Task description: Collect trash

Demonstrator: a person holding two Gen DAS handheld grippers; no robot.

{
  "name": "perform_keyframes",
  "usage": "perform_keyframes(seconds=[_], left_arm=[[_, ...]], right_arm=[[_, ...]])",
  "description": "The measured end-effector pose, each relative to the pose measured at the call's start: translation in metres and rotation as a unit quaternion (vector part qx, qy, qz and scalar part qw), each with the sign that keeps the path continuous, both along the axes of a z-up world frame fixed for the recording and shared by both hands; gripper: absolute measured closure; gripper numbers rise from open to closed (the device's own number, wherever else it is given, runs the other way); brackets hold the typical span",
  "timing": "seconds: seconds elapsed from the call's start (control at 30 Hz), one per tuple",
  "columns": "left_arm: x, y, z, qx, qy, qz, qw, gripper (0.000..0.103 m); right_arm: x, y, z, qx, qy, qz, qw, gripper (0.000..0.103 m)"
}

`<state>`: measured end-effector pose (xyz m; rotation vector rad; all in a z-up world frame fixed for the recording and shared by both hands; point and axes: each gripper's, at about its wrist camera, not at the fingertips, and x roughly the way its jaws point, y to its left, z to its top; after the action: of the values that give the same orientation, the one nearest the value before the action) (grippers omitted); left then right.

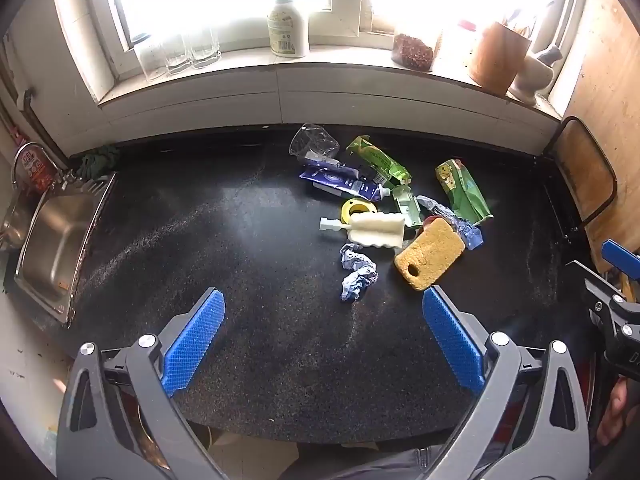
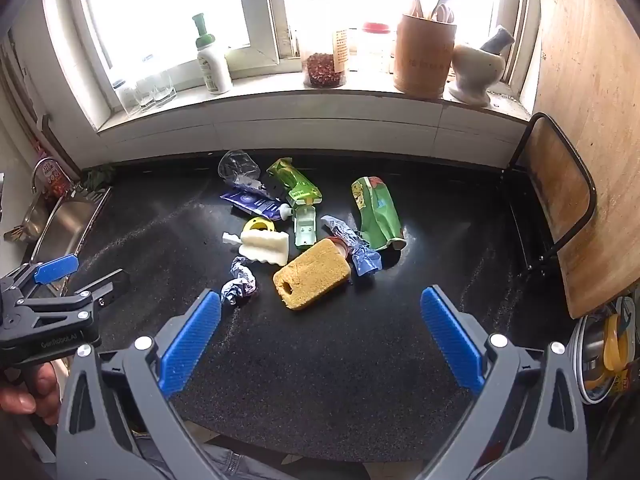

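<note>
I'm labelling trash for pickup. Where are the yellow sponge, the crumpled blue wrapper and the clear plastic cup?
yellow sponge (image 2: 314, 274): right wrist view, middle of its top face.
crumpled blue wrapper (image 2: 239, 285): right wrist view, centre of the wad.
clear plastic cup (image 1: 312, 142): left wrist view, its side wall.

A matt, speckled black stone-like countertop (image 1: 248, 240) carries a rough, porous yellow sponge (image 1: 429, 258), crumpled blue foil wrappers (image 1: 357, 276), a crushed clear plastic cup (image 1: 313, 142) and glossy green packets (image 1: 464, 190), beside a brushed metal sink (image 1: 52, 248).

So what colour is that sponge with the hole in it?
The sponge is yellowish tan, speckled. The right wrist view shows it best.
</note>
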<state>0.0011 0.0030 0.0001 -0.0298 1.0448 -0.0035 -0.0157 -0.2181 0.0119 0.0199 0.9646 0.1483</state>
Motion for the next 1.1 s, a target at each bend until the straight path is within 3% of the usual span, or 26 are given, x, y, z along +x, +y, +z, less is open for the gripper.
perform_keyframes(seconds=[0.1, 1.1], left_arm=[[0.000, -0.006, 0.002, 0.019, -0.002, -0.004, 0.9998, 0.006], [0.021, 0.002, -0.004, 0.009, 0.007, 0.000, 0.9999, 0.006]], right_arm=[[0.001, 0.000, 0.002, -0.003, -0.002, 0.000, 1.000, 0.006], [0.029, 0.008, -0.002, -0.001, 0.006, 0.009, 1.000, 0.006]])
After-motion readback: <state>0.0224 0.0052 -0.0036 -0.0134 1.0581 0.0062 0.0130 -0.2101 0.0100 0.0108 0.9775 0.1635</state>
